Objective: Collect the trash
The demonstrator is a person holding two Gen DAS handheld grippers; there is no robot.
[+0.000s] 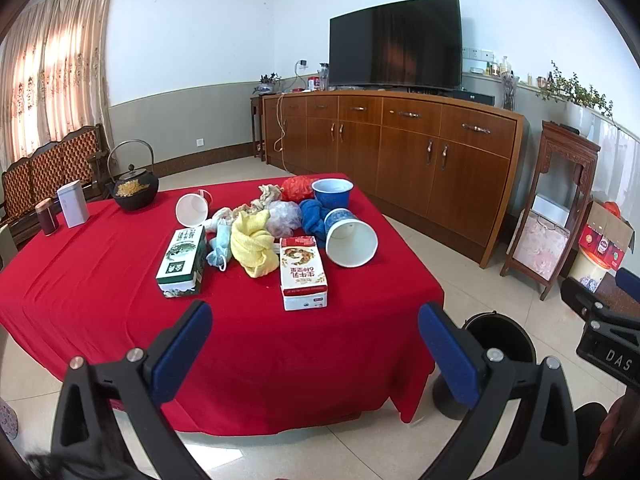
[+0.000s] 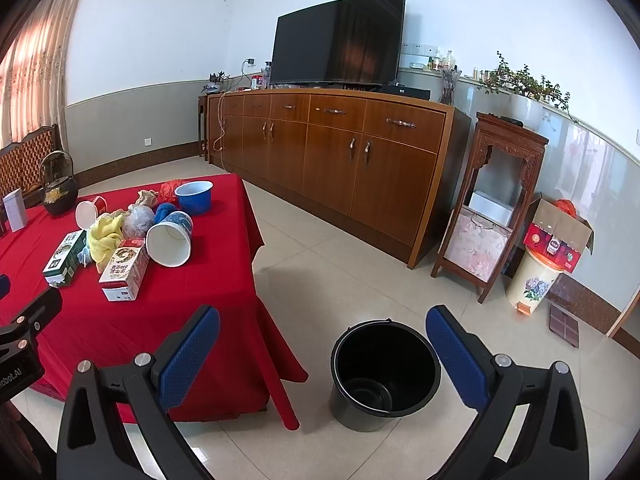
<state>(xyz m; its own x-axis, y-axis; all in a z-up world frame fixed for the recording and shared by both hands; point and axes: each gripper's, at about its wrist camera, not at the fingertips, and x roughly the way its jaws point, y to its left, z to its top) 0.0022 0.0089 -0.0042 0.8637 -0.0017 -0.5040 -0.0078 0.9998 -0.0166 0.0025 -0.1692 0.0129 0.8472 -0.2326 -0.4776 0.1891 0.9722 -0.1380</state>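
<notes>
Tiled flooring and a long wooden sideboard point(image 1: 400, 148) carrying a dark television point(image 1: 394, 42) frame a low table draped in a red cloth point(image 1: 120, 292). Clustered on the cloth are the trash items: a green carton point(image 1: 182, 262) lying flat, a red-and-white milk carton point(image 1: 303, 274) beside it, a yellow cloth point(image 1: 254, 244) between the two, a crumpled blue face mask point(image 1: 219, 248), a clear plastic bag point(image 1: 285, 218), a blue cloth point(image 1: 313, 216), a red plastic bag point(image 1: 298, 188), a tipped white cup point(image 1: 193, 210), a tipped blue-and-white paper bowl point(image 1: 350, 238) with its mouth toward the camera, and an upright blue bowl point(image 1: 332, 194). At the far left of the table stand an iron kettle point(image 1: 132, 188), a white tin point(image 1: 73, 204) and a dark jar point(image 1: 47, 216). On the floor just beside the table's right corner sits a black bucket point(image 2: 384, 374), nothing visible inside it. Left gripper point(image 1: 316, 354) hovers before the table's near edge, jaws spread and holding nothing; right gripper point(image 2: 322, 358) hangs over the floor near the bucket, likewise spread and holding nothing.
</notes>
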